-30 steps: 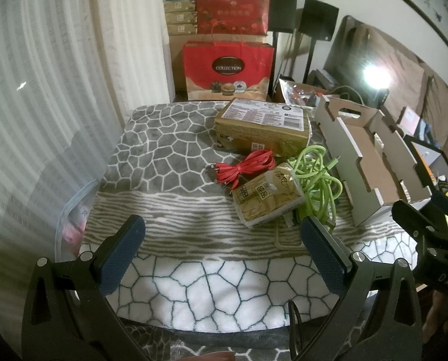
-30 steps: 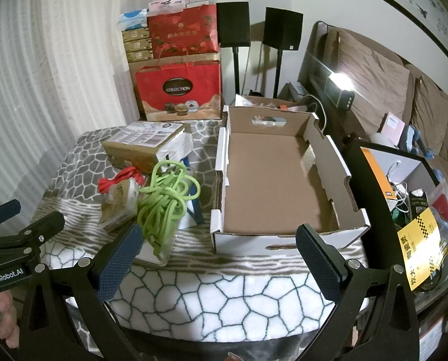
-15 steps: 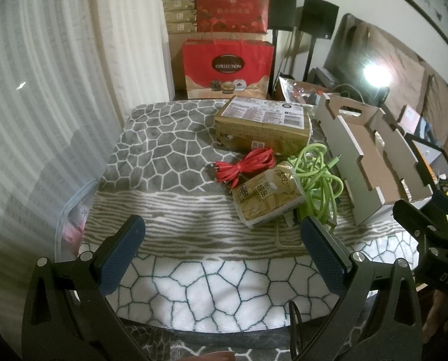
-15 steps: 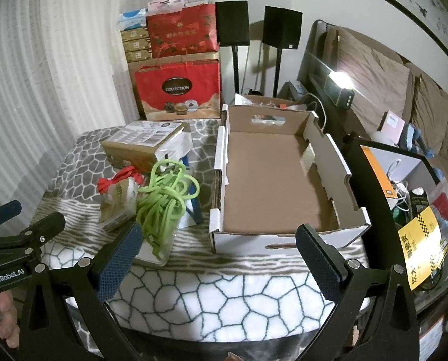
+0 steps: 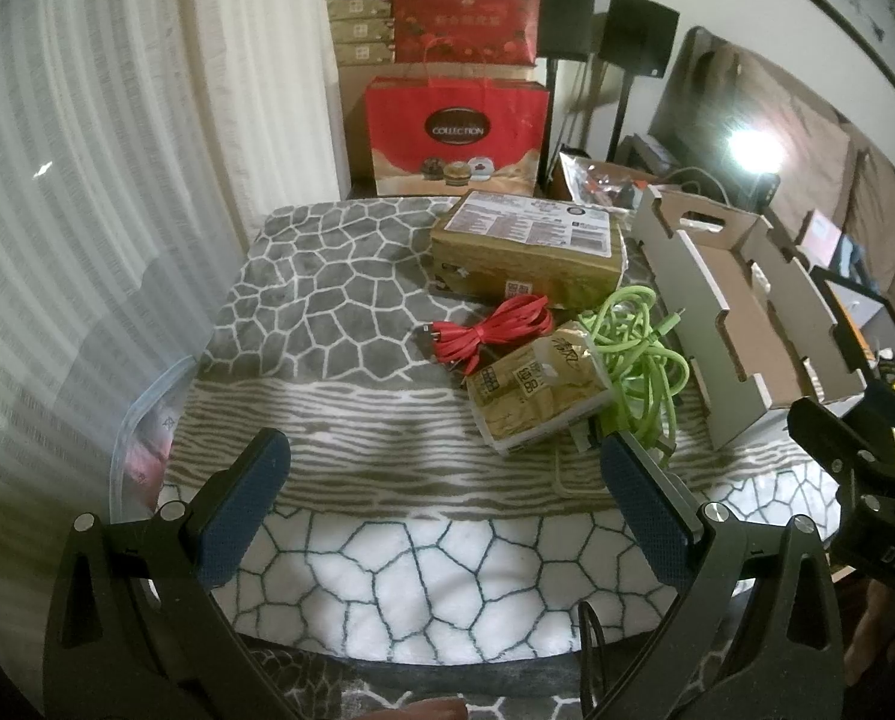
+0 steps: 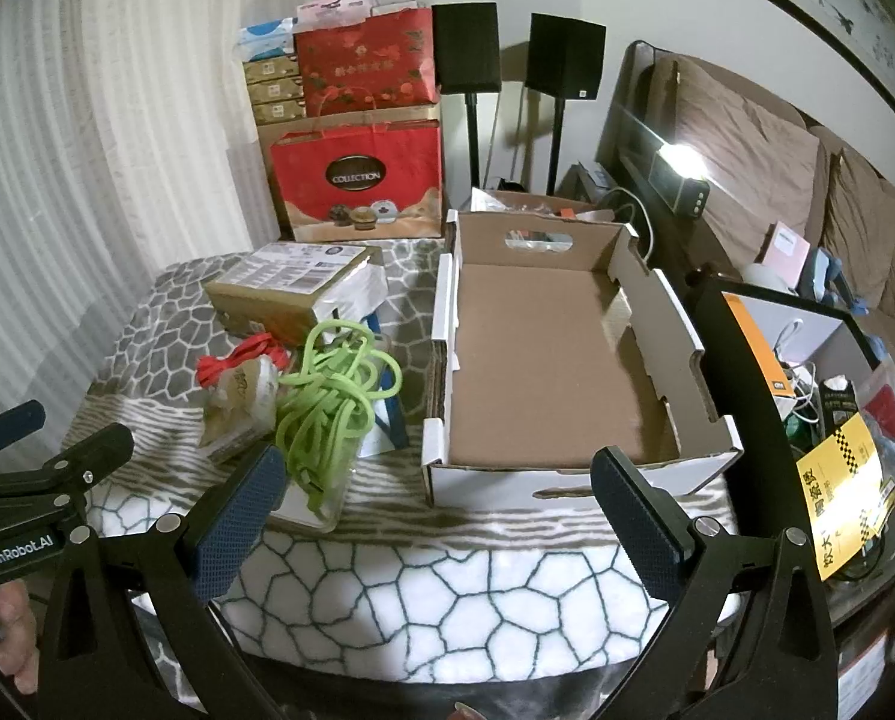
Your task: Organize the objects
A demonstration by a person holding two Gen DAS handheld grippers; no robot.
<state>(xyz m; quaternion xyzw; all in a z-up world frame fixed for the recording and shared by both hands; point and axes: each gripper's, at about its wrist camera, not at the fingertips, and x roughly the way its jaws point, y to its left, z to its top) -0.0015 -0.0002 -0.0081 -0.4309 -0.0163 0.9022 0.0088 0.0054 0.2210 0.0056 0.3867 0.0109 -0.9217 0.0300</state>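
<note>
Lying in a loose heap on the patterned cover of the counter [image 5: 339,300], the things to be sorted sit ahead of the left claw [image 5: 441,504] and toward its right finger, so the coming move turns on a forward reach that leans rightward. Nearest is the small gold packet [image 5: 537,390], its long axis running diagonally from near-left to far-right; the red cable [image 5: 495,330] is bundled just beyond it on the left, and the green cable [image 5: 639,348] sprawls against its right side, with part of it draped over a clear-wrapped item. The large gold box [image 5: 525,252] rests farther back. The empty cardboard tray [image 6: 543,360] stands open just right of the heap, its long axis running away from the viewer, and lies straight ahead of the right claw [image 6: 435,516]. Both claws hover at the near edge of the counter with fingers spread wide apart and nothing between them. Judging by position, the left claw is nearer the packet and red cable, while in the right wrist view the green cable lies just beyond the right claw's left finger, so either could take it; the tray as destination lies rightward of everything. The tangled loops look likely to snag neighbouring items when lifted.
</note>
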